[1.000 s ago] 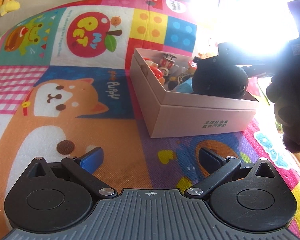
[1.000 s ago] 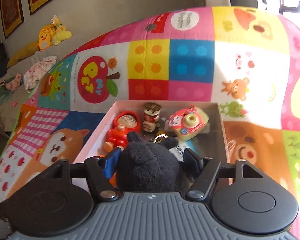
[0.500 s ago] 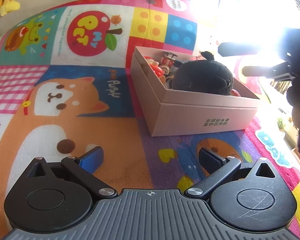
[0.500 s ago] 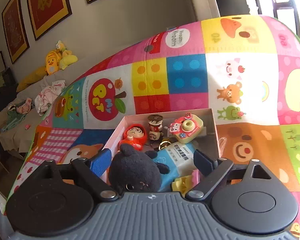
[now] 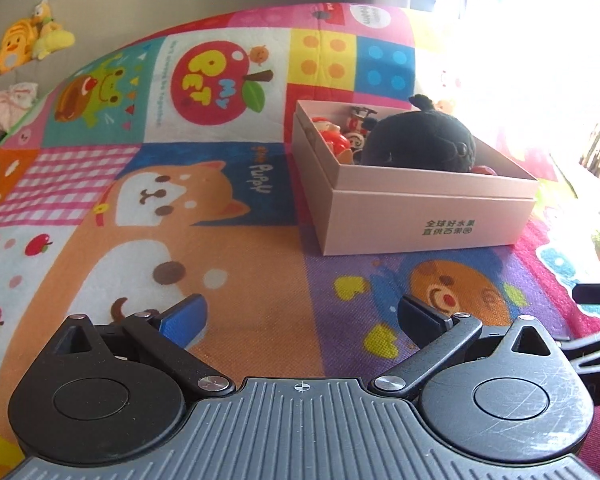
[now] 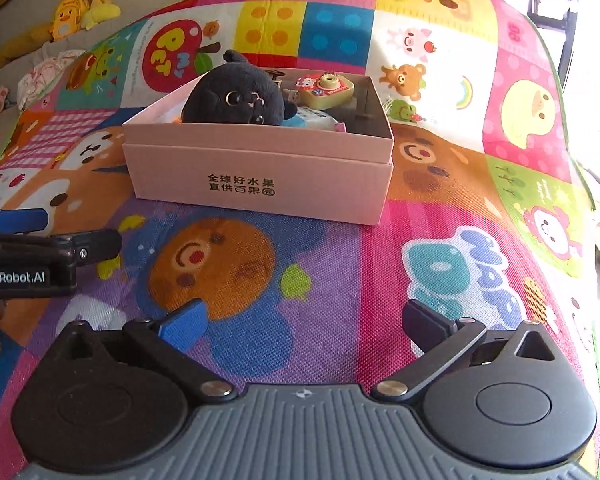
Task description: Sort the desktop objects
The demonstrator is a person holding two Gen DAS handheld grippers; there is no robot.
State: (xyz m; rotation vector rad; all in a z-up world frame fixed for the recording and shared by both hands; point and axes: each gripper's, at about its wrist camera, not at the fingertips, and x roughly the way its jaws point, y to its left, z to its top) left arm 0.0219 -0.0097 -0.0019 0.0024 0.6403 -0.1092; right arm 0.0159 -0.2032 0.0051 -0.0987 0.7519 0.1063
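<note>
While your right gripper [image 6: 302,322] is opening, its fingers [image 6: 184,320] spread with only mat [image 6: 332,280] between them, one box [image 6: 260,168] sits well ahead of both tools. Your left gripper [image 5: 302,316] also has its fingers [image 5: 184,316] spread on nothing. Inside the pink cardboard box you have one round, fuzzy black plush [image 6: 236,98], one red figure [image 5: 332,136], one small toy camera [image 6: 328,88] and one blue-and-white packet [image 6: 312,118]. That mat is a woven patchwork of cartoon squares.
</note>
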